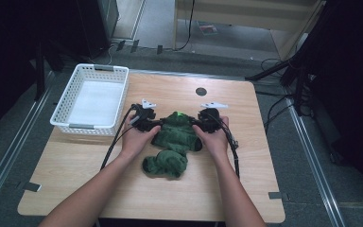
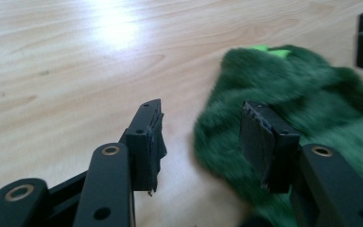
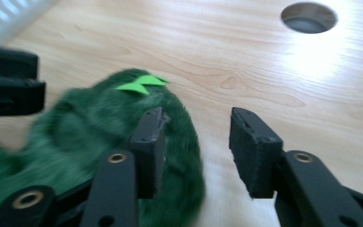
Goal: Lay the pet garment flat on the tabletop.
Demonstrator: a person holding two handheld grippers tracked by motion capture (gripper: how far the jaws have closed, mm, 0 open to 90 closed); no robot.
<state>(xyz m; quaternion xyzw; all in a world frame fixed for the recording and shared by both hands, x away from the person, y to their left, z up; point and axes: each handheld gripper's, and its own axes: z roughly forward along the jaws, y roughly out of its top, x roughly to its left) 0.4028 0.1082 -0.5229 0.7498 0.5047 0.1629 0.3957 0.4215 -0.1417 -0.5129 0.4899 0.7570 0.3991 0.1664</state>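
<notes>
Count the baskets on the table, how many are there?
1. The white basket sits at the table's far left corner, left of the green fuzzy cloth. I see no other basket.

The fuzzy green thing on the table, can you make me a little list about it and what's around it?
fuzzy thing: a dark green fluffy cloth, crumpled, with a bright green tag at its far edge
where: middle of the wooden table
left gripper: open, at the cloth's left edge, one jaw over the cloth and one over bare wood
right gripper: open, at the cloth's right edge, likewise
holding it: neither jaw pair is closed on it
basket: white plastic, at the table's far left corner, apart from the cloth
hole: round, in the tabletop beyond the cloth
</notes>
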